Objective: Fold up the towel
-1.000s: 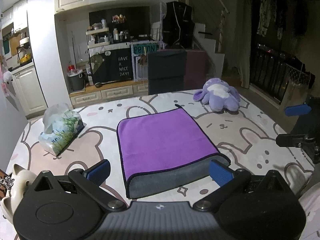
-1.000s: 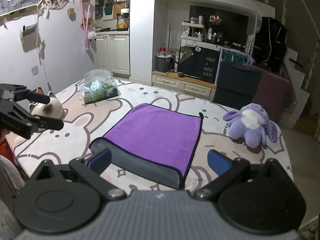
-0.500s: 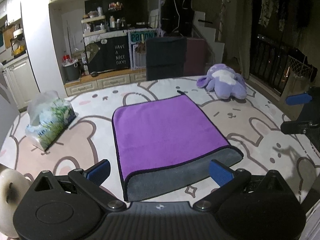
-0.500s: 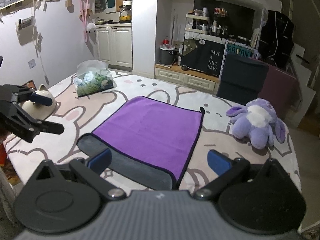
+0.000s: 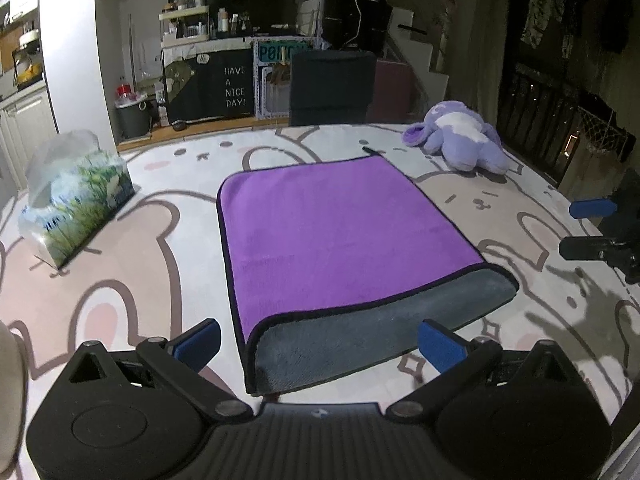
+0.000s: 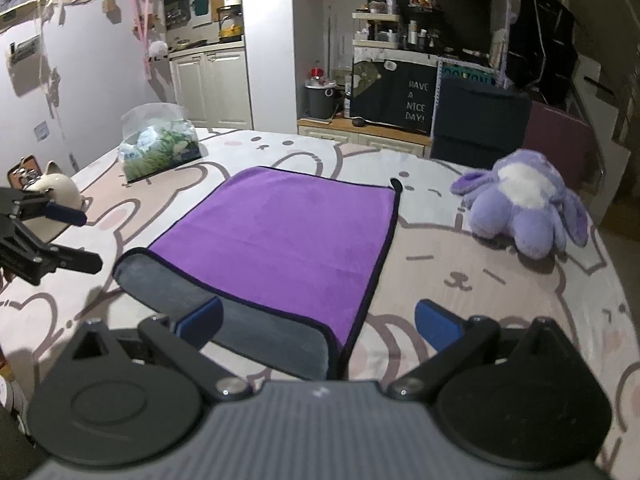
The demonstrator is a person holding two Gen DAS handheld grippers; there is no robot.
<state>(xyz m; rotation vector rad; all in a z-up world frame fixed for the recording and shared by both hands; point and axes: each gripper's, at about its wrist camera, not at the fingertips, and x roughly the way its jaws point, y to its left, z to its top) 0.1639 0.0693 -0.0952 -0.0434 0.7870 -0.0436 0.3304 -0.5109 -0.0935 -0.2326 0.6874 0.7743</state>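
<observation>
Purple towel (image 5: 340,236) folded flat mid-table, grey underside at 6 o'clock (nearest edge). Left gripper (image 5: 320,346) and right gripper (image 6: 318,330) spread wide, holding nothing. Plush toy (image 6: 524,208) at 2 o'clock.

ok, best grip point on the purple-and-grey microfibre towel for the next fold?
Probably the two near corners of the purple-and-grey microfibre towel, where the grey band sits. Bring the open left gripper and right gripper in low from the near edge; the towel lies flat, so only edges offer purchase.

"HAVE A NICE DAY!" on the black board (image 5: 234,87) behind the table
</observation>
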